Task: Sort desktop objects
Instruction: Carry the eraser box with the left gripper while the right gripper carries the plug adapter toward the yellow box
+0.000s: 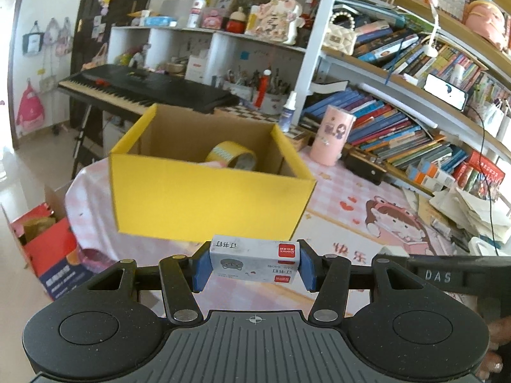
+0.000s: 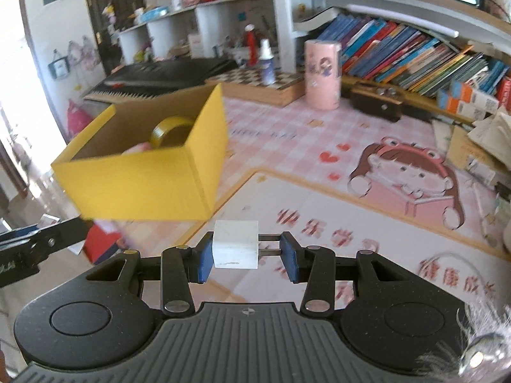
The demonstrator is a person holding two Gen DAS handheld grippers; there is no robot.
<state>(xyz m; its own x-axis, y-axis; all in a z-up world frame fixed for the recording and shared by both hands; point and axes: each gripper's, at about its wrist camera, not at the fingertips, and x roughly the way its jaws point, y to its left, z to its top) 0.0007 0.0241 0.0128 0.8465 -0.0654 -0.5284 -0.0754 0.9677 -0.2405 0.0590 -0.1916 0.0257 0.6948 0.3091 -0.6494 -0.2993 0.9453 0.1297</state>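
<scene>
Both grippers carry small items near the yellow box (image 1: pixel 204 198).

The left gripper (image 1: pixel 254 263) pinches a staple box (image 1: pixel 255 260), long axis crosswise between its fingers. The right gripper (image 2: pixel 246 257) holds a white block (image 2: pixel 235 244) against its left finger, a gap at the right finger. A tape roll (image 1: pixel 233 159) lies inside the box.

The right gripper (image 2: pixel 246 257) is in the near foreground with a white block (image 2: pixel 235 244) between its blue pads (image 2: pixel 204 263). The left pad touches the block; a gap shows between the block and the right pad. To the far left stands an open yellow box (image 2: pixel 143 185), slightly blurred, containing a roll of yellow tape (image 2: pixel 171 132) and a pink item that cannot be identified. The box rests on a pink checked desk mat (image 2: pixel 319 166) printed with a cartoon girl. Farther back, a pink cylindrical container (image 2: pixel 322 75) stands upright near a chessboard box (image 2: pixel 262 87) carrying a spray bottle (image 2: pixel 266 62). The other gripper (image 2: pixel 38 242) enters at the near left edge.
</scene>
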